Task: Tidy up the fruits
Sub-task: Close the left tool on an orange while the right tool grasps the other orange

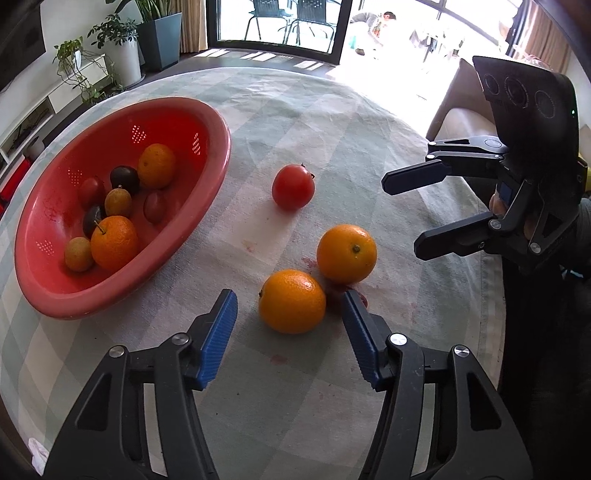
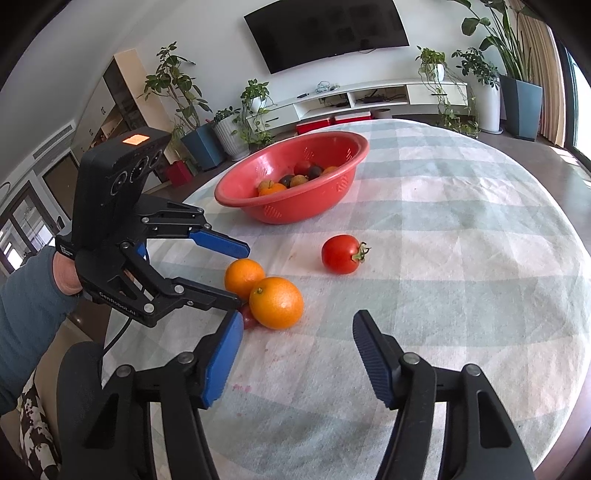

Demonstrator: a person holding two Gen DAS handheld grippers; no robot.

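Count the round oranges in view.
4: two touching on the checked tablecloth, one between the left gripper's open jaws, one beyond; two in the red plastic bowl, at and. More may be hidden.

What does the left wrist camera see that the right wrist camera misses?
Only the left wrist view: glass doors with chairs outside, a crouching person, and the bowl's full contents, including small brown fruits.

Only the right wrist view: the wall TV, the white shelf, and a sleeve behind the left gripper.

Both: red bowl, tomato, two oranges, checked cloth, both grippers open, holding nothing.
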